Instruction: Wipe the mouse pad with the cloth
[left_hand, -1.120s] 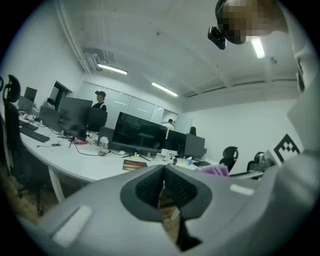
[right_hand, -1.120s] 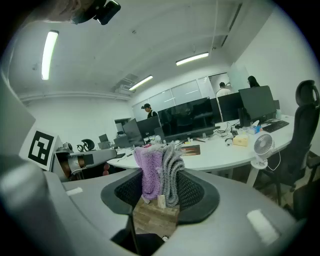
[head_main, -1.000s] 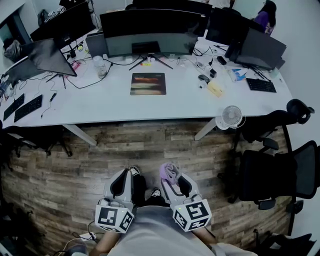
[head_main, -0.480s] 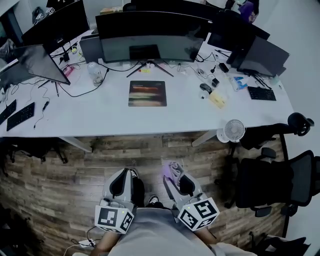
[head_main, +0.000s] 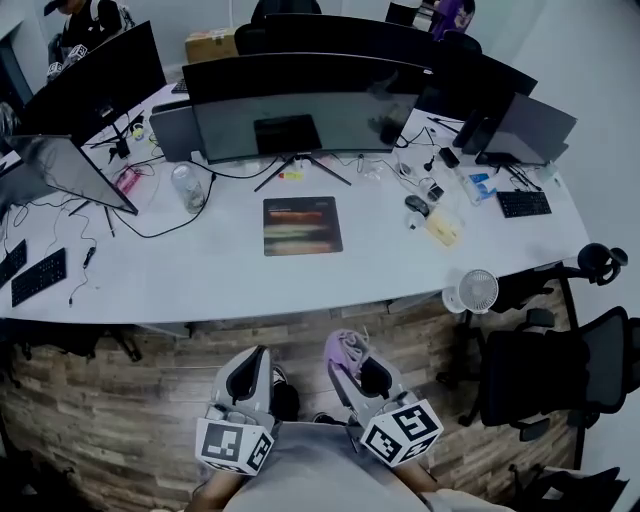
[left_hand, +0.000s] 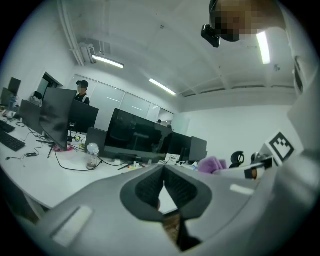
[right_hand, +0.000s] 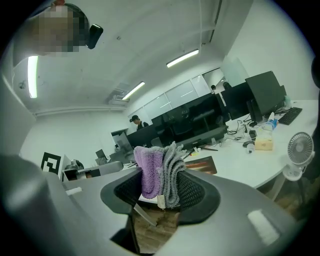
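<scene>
The mouse pad (head_main: 302, 225), a dark rectangle with coloured streaks, lies on the white desk (head_main: 230, 270) in front of the curved monitor; in the right gripper view the mouse pad (right_hand: 201, 163) shows beyond the jaws. My right gripper (head_main: 347, 358) is shut on a folded purple and grey cloth (right_hand: 160, 172), held low over the wooden floor, short of the desk edge. The cloth (head_main: 345, 347) sticks up past the jaws. My left gripper (head_main: 250, 372) hangs beside it, shut, with nothing between its pads (left_hand: 150, 187).
A curved monitor (head_main: 300, 110), a bottle (head_main: 186, 187), cables, a mouse (head_main: 416, 204), a yellow box (head_main: 443, 231) and keyboards crowd the desk. A small fan (head_main: 476, 292) is clamped at the desk's right front edge. Black office chairs (head_main: 560, 370) stand at the right.
The view has come nearer to the desk and the mouse pad sits lower in the frame. Both grippers stay low in front of the person, the cloth still held.
</scene>
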